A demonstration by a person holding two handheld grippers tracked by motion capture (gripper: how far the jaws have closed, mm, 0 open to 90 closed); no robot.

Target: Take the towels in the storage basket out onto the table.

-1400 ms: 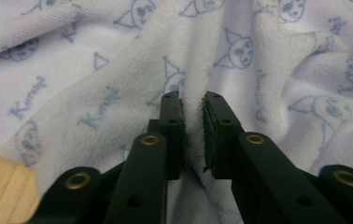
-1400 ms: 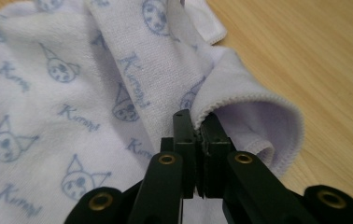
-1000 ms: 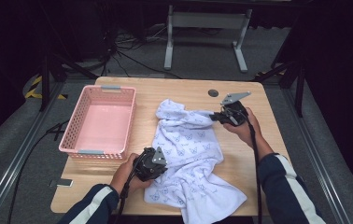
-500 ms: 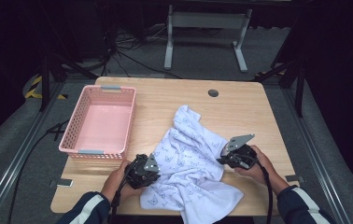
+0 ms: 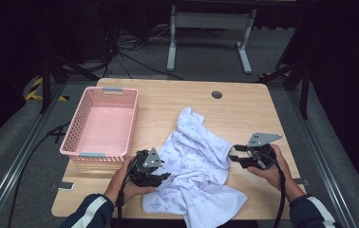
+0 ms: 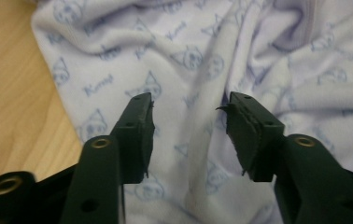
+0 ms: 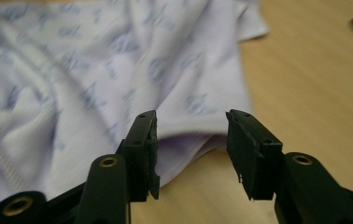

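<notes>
Two claws flank one crumpled white printed garment point(image 5: 196, 166) lying near the front of the table point(image 5: 177, 102). Left claw point(image 5: 164, 176) rests over its left edge, jaws just opened, cloth below them but unpinched. Right claw point(image 5: 232, 158) points at the right hem, jaws likewise just opened, released, hem lying just ahead. Both stand equally near.

White cloth point(image 5: 194, 164) with pale blue cat-face print and lettering; pink basket point(image 5: 75, 142); light wood table point(image 5: 177, 97); black tools.
</notes>
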